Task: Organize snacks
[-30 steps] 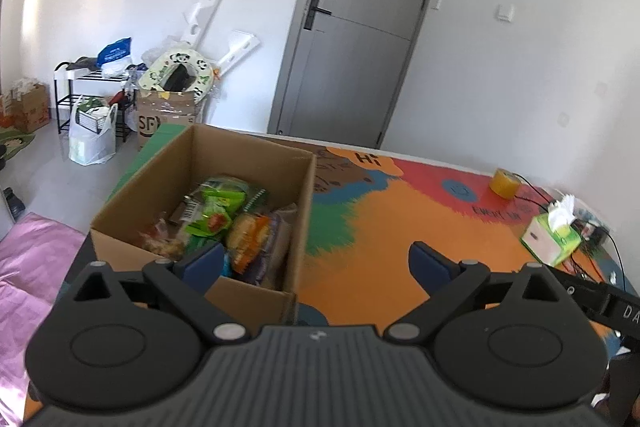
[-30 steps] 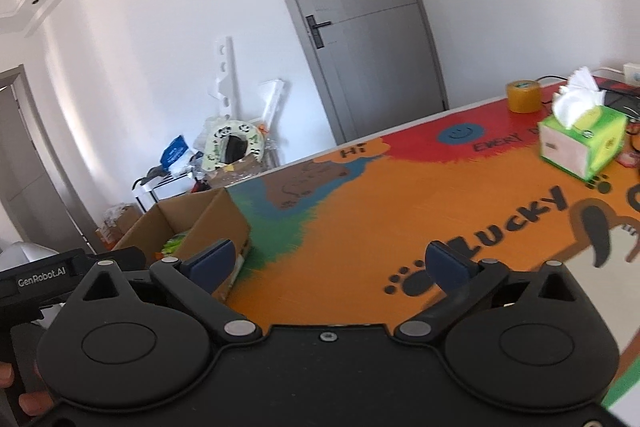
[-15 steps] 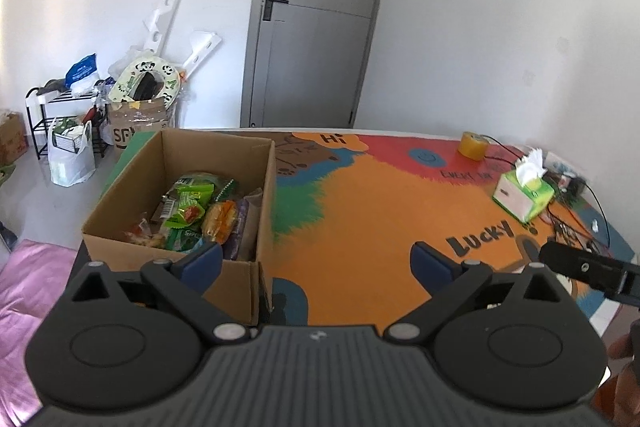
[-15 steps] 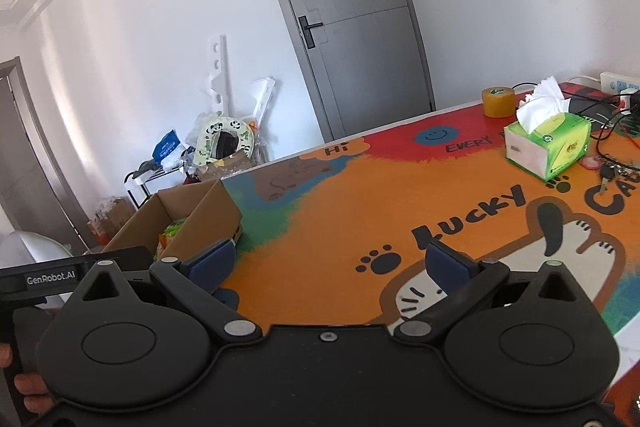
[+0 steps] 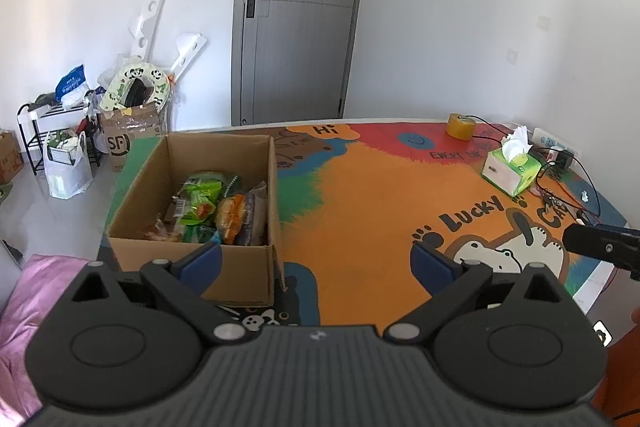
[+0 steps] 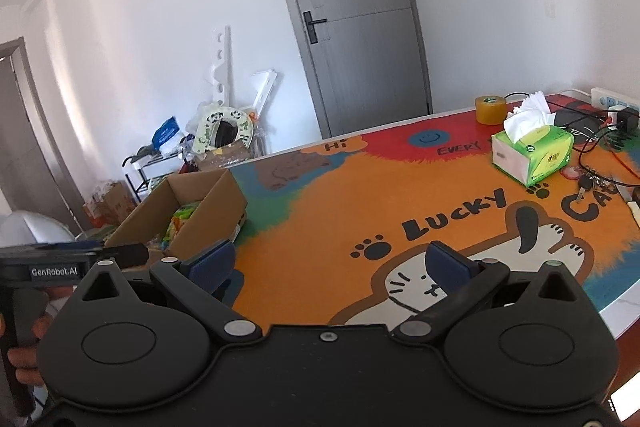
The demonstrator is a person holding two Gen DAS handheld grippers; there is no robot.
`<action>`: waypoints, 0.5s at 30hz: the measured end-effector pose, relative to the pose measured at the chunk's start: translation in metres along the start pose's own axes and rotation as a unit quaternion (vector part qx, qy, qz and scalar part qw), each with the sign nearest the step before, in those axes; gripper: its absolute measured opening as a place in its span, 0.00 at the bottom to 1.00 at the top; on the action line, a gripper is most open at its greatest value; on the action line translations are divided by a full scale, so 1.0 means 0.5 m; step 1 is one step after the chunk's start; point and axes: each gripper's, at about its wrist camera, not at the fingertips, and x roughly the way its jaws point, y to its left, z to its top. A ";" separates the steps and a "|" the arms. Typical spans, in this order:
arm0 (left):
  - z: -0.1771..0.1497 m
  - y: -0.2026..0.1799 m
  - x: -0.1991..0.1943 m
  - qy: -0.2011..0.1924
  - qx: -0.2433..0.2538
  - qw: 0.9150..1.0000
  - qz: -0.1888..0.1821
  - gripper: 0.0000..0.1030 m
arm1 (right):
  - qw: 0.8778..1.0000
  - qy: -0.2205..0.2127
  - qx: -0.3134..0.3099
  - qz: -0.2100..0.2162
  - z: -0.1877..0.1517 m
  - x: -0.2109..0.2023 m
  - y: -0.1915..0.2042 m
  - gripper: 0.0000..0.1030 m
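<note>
An open cardboard box (image 5: 140, 187) (image 6: 224, 203) stands at the left end of the colourful table mat (image 5: 368, 211) (image 6: 360, 207). Several snack packets (image 5: 212, 207) (image 6: 182, 221), green, orange and purple, lie inside it. My left gripper (image 5: 316, 265) hangs open above the table's near edge, its left finger over the box's near wall, nothing between the fingers. My right gripper (image 6: 330, 261) is also open and empty, held above the mat's near side to the right of the box. The body of the left gripper shows at the left edge of the right wrist view.
A green tissue box (image 5: 512, 171) (image 6: 532, 153), a tape roll (image 5: 461, 125) (image 6: 490, 109), cables, keys and a power strip (image 6: 614, 103) crowd the table's right end. Beyond the table are a grey door (image 5: 296, 19), a shelf, bags and cartons on the floor. A pink cloth (image 5: 24, 291) lies lower left.
Both grippers have pulled back and risen away from the box, so more of the table shows in each view. Both stayed open and empty.
</note>
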 end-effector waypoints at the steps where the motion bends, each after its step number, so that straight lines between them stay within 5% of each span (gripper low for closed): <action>1: 0.001 0.001 -0.004 0.000 0.002 1.000 0.000 0.97 | 1.000 0.002 -0.002 -0.002 0.000 -0.001 0.003 1.00; 15: -0.002 0.006 -0.038 0.003 0.023 1.000 0.002 0.97 | 1.000 0.019 -0.019 0.013 0.001 -0.020 0.019 1.00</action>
